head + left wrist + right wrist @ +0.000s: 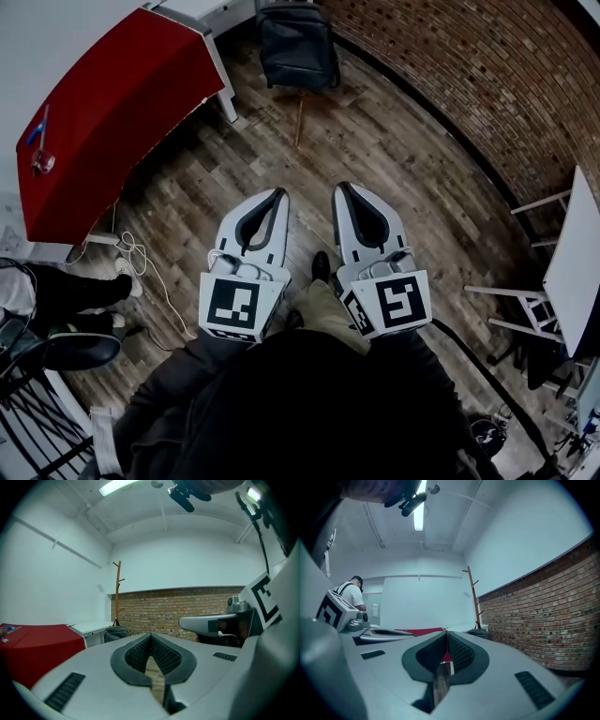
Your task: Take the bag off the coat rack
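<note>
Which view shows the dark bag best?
The head view: the bag appears largest, seen from above. The left gripper view shows it small; the right gripper view shows only a sliver beside the coat rack.

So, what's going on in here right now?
A person stands on the wood plank floor holding a grey two-jaw gripper in each hand. The left gripper and the right gripper are side by side, jaws shut and empty. Ahead, the dark grey bag sits low at the tall wooden coat rack, beside the red-covered table. Neither gripper has reached the bag yet.
</note>
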Demonstrator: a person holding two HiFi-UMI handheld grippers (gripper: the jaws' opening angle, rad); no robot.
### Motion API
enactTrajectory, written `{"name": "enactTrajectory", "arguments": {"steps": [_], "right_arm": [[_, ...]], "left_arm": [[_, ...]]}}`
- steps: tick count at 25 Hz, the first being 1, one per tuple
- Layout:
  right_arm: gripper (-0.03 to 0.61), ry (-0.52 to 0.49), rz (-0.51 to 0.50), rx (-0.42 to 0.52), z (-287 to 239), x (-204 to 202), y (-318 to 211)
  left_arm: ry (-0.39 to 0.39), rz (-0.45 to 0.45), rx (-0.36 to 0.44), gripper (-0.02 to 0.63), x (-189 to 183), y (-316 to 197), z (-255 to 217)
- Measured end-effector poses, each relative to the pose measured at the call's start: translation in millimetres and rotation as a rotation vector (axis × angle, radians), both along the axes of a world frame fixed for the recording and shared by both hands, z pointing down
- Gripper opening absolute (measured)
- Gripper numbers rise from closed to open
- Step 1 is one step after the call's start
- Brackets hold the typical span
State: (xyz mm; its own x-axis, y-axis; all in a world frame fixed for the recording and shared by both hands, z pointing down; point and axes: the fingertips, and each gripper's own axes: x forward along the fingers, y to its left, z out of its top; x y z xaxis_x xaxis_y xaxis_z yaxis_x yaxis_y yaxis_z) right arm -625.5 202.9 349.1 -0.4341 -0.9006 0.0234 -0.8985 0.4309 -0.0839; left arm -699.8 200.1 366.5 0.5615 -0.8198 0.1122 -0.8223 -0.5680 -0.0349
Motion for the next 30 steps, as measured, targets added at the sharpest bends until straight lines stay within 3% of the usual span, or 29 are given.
{"name": "enactTrajectory", "arguments": {"steps": [14, 23, 30], "right_arm": [[0.009, -0.028, -0.101, -0.011, 4.3, 32.2, -139.4], [0.009, 0.014, -0.134, -0.042, 15.4, 6.3, -209.9], [0.009, 0.013, -0.087, -0.034, 22.0, -25.8, -294.7]], "left_arm": [[-0.028, -0.102, -0.01, 0.011, 33.0, -134.9, -4.3], [0.044, -0.162, -0.055, 0.009, 3.1, -205.5, 7.1], [0.053, -0.112, -0.045, 0.009, -27.2, -291.4, 11.8]]}}
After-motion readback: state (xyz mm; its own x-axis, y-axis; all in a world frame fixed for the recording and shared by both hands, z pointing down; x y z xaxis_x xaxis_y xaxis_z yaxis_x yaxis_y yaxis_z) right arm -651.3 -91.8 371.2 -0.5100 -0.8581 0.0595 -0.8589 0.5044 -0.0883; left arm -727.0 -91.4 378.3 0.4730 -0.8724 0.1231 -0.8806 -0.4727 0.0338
